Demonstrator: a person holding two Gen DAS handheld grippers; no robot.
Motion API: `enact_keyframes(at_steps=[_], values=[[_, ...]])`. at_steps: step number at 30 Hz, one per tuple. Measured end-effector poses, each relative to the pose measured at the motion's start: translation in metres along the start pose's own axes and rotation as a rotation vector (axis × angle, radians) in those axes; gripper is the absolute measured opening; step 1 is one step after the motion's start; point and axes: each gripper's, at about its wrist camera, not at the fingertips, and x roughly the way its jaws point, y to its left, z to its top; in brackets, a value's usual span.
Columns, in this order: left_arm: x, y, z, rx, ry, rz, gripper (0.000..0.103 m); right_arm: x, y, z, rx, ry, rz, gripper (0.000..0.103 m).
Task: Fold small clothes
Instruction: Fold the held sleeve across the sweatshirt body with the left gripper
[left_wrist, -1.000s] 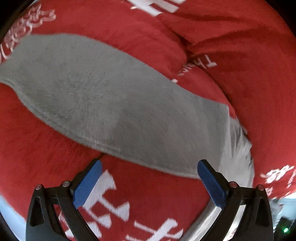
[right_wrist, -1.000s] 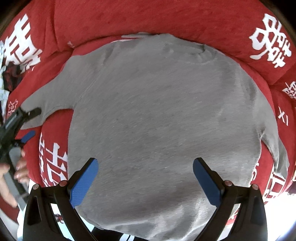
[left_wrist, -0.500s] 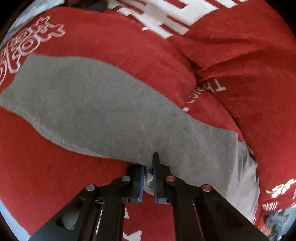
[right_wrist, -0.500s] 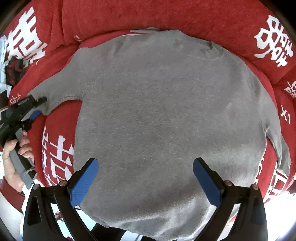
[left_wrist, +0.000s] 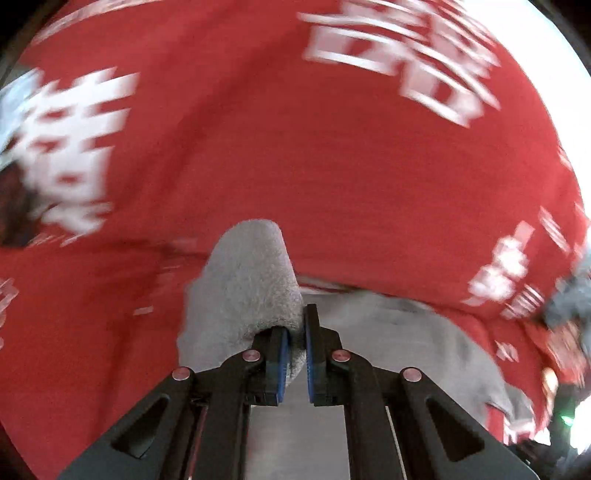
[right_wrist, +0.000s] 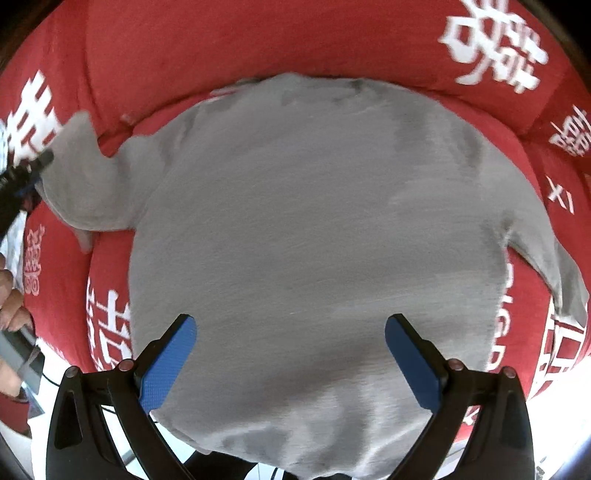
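Right wrist view: red cover (right_wrist: 258, 44) with white characters under grey sweater (right_wrist: 314, 240); right gripper (right_wrist: 290, 356) fingers spread, empty; left gripper (left_wrist: 294, 354) fingers pinch its sleeve (left_wrist: 243, 291).

**Layout of the sweater on the cover**

The sweater (right_wrist: 314, 240) lies spread flat on the cover (right_wrist: 258, 40), collar toward the far edge and hem toward me. My right gripper (right_wrist: 290, 354) hangs above the lower body of the sweater, jaws wide apart. At the left edge of that view my left gripper (left_wrist: 294, 350) pinches the sleeve (left_wrist: 243, 288), raised off the cover beside the body. The other sleeve (right_wrist: 546, 266) lies on the cover at the right.
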Motion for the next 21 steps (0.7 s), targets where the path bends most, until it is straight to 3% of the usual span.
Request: enact_keyframes(at_steps=[5,10,12,14,15,18,21], values=[[0.059,-0.098,-0.025,0.102,0.136,-0.121,0.009,-0.002,-0.059,-0.001,0.106,-0.011,-0.013,0.102],[0.105,-0.118,-0.065,0.155,0.279,-0.075,0.009,0.012,-0.103,-0.012,0.178,0.013,-0.045,0.102],[0.108,-0.113,-0.077,0.181,0.306,-0.047,0.02,0.019,-0.115,-0.016,0.2,0.023,-0.055,0.102],[0.104,-0.108,-0.082,0.201,0.333,-0.023,0.055,0.024,-0.124,-0.018,0.221,0.033,-0.064,0.102],[0.099,-0.105,-0.083,0.208,0.335,-0.012,0.061,0.025,-0.126,-0.017,0.225,0.032,-0.067,0.102],[0.08,-0.095,-0.08,0.228,0.323,0.025,0.063,0.021,-0.121,-0.007,0.196,-0.005,-0.074,0.101],[0.064,-0.061,-0.07,0.178,0.32,0.084,0.063,0.007,-0.091,0.015,0.084,-0.099,-0.064,0.101]])
